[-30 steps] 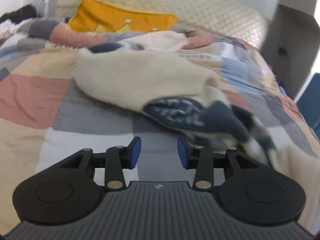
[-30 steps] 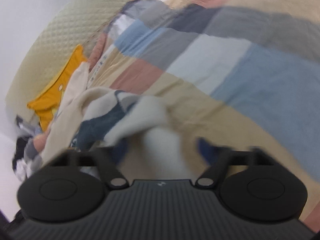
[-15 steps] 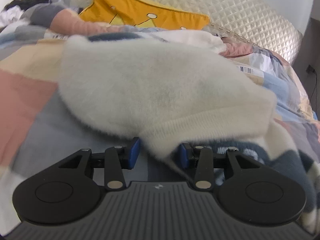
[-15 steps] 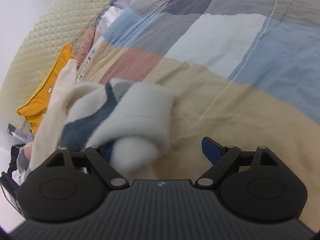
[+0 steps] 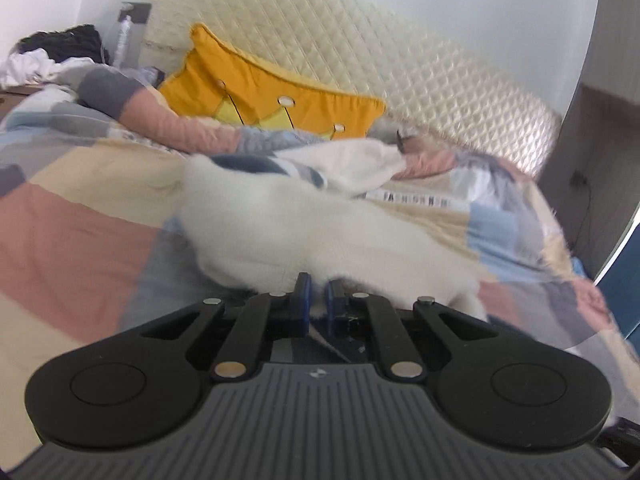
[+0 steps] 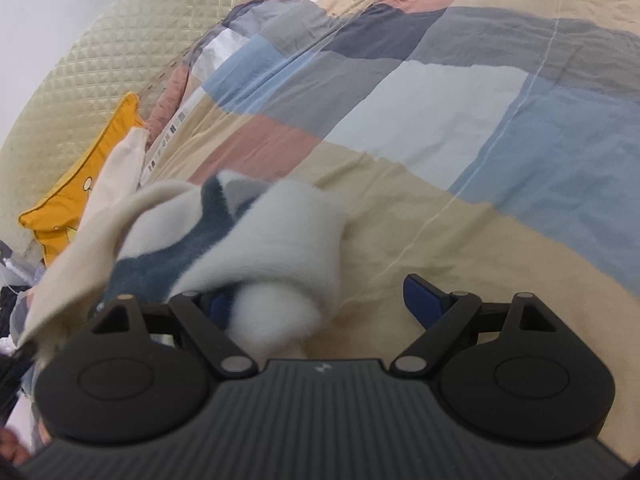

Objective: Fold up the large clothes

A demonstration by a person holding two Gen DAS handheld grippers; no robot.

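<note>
The left gripper [image 5: 316, 300] is pinched nearly closed on the near edge of the sweater [image 5: 304, 232] — its blue pads [image 5: 303, 295] have just come together, and a tuft of fluffy white knit shows in the narrow slit between them. The sweater lies on the quilt [image 5: 80, 248], a patchwork of pink, beige, grey and blue blocks, stretching away from the gripper toward a yellow pillow [image 5: 264, 96] that leans on the quilted cream headboard [image 5: 360, 44]. A dark heap of clothes [image 5: 60, 44] sits far off at the upper left.

The right gripper [image 6: 320, 300] stands wide open. A white cuff of the sweater [image 6: 280, 240], with a dark blue patch behind it, lies between its fingers — close against the left pad [image 6: 218, 306], well clear of the right pad [image 6: 424, 294]. Nothing is clamped there; the cuff rests bunched on the beige block of the quilt [image 6: 440, 128], and the rest of the garment trails off to the left toward the pillow [image 6: 76, 192].
</note>
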